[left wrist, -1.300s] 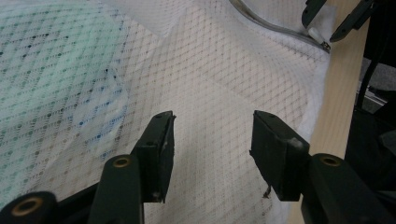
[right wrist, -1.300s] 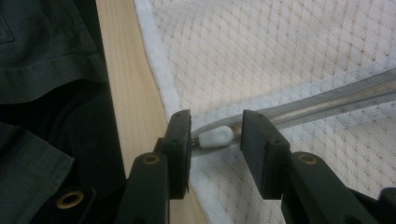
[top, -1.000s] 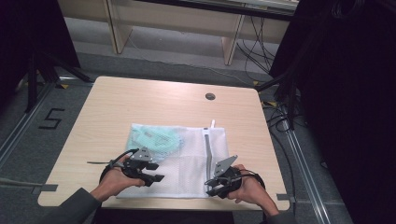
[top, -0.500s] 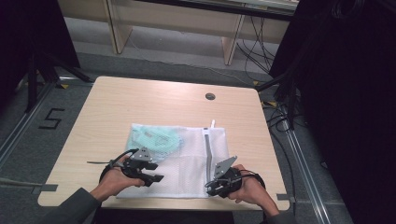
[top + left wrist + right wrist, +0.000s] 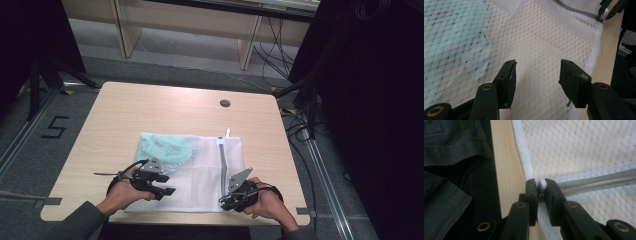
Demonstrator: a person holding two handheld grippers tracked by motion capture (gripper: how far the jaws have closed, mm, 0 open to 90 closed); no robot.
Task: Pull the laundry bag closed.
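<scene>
Zipper pull clamped in right tongs at mesh bag's near edge; left tongs released over mesh; zipper apparently not yet run.

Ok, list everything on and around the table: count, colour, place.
table: one, light wood, centre of the high view.
mesh bag: one, white, flat on the table's near half.
zipper: one, grey, running along the bag toward its near edge.
zipper pull: one, white, at the bag's near edge.
garment: one, pale green, inside the bag at its far left part.
cable hole: one, dark, far right part of the tabletop.
floor mark "5": one, black, left of the table.
left gripper: one, black, jaws apart over the mesh.
right gripper: one, black, jaws closed on the zipper pull.
</scene>
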